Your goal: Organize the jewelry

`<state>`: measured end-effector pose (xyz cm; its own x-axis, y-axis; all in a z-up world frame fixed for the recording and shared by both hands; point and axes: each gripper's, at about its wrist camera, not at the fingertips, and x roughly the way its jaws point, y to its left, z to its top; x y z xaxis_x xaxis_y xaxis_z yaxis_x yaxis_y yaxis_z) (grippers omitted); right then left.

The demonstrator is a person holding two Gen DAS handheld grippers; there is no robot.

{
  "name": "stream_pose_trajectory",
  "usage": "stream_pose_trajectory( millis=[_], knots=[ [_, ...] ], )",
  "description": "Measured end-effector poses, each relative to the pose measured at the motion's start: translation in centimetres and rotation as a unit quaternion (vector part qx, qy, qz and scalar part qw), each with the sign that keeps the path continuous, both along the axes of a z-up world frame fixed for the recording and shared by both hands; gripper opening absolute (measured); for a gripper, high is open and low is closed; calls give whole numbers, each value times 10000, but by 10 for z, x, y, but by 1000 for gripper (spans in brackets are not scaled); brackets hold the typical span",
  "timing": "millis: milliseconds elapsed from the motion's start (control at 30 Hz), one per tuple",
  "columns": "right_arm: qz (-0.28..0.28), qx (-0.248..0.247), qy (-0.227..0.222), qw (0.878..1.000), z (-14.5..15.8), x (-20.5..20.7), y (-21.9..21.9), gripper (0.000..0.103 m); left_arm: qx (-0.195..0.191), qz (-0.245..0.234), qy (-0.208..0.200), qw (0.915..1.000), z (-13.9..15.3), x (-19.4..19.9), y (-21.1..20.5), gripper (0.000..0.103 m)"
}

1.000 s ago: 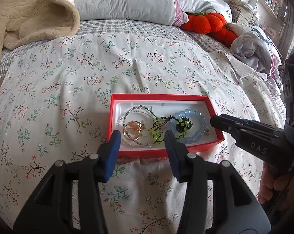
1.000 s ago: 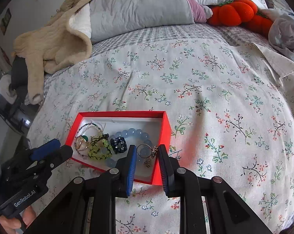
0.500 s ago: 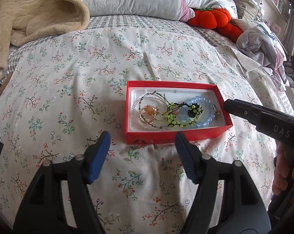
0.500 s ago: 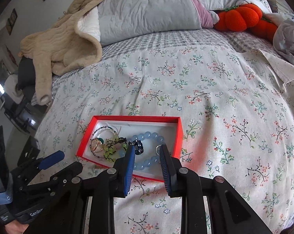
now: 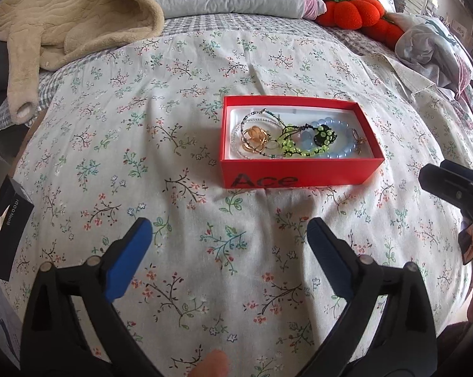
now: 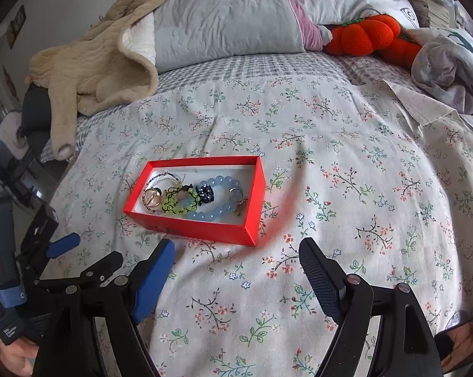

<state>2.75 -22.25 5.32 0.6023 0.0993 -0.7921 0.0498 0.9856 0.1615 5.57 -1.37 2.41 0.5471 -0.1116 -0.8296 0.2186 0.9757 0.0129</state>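
Observation:
A red box (image 5: 299, 174) (image 6: 205, 229) sits on the floral bedspread, marked "Ace" on its front. It holds a tangle of jewelry: a blue bead bracelet (image 5: 340, 152) (image 6: 211, 213), a green bead bracelet (image 5: 302, 150) (image 6: 176, 204), gold rings (image 5: 253, 139) (image 6: 151, 199) and a thin bead chain. My left gripper (image 5: 228, 242) is open and empty, well in front of the box. My right gripper (image 6: 236, 262) is open and empty, just in front of the box's near edge. The right gripper's tip shows in the left wrist view (image 5: 450, 182).
A beige blanket (image 5: 63, 22) lies at the back left, a grey pillow (image 6: 224, 19) behind, an orange pumpkin plush (image 6: 365, 36) and crumpled clothes (image 5: 434, 47) at the back right. A black box (image 5: 4, 226) sits at the bed's left edge.
Both grippers have pulled back from the box and opened wide. The right gripper let go of the ring piece, which now lies in the box's right end.

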Motion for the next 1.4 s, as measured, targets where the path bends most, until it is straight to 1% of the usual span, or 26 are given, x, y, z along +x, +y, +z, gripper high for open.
stream_pose_trajectory(
  millis=[67,100,167,233,267,333,433,600,833,1400],
  knots=[
    [-62,-55,101,9999,-4,-10,1,88,34,27,44,10000,0,-6,1,102],
    [-69,-55,170,9998,-6,-14,2,88,94,17,92,9999,-1,-10,0,102],
    [-57,-89,320,9994,-12,-21,5,89,218,-1,64,9997,-1,-18,-2,102],
    [-20,-251,410,9988,-17,-27,10,94,345,-29,-14,9994,-1,-26,-4,102],
    [8,-355,413,9985,-18,-31,13,99,357,-66,-32,9993,0,-29,-5,102],
    [77,-514,407,9978,-20,-35,16,99,327,-94,-34,9994,0,-33,-5,102],
    [102,-605,451,9971,-23,-38,17,99,268,-70,-33,9996,0,-35,-3,102],
    [20,-598,520,9969,-26,-36,14,99,234,-20,2,9997,-2,-33,-3,102],
    [-34,-533,484,9974,-23,-30,12,99,229,-61,67,9997,-4,-33,-7,102],
    [-61,-526,464,9975,-24,-28,15,99,251,-36,65,9997,-5,-34,-4,102]
  ],
)
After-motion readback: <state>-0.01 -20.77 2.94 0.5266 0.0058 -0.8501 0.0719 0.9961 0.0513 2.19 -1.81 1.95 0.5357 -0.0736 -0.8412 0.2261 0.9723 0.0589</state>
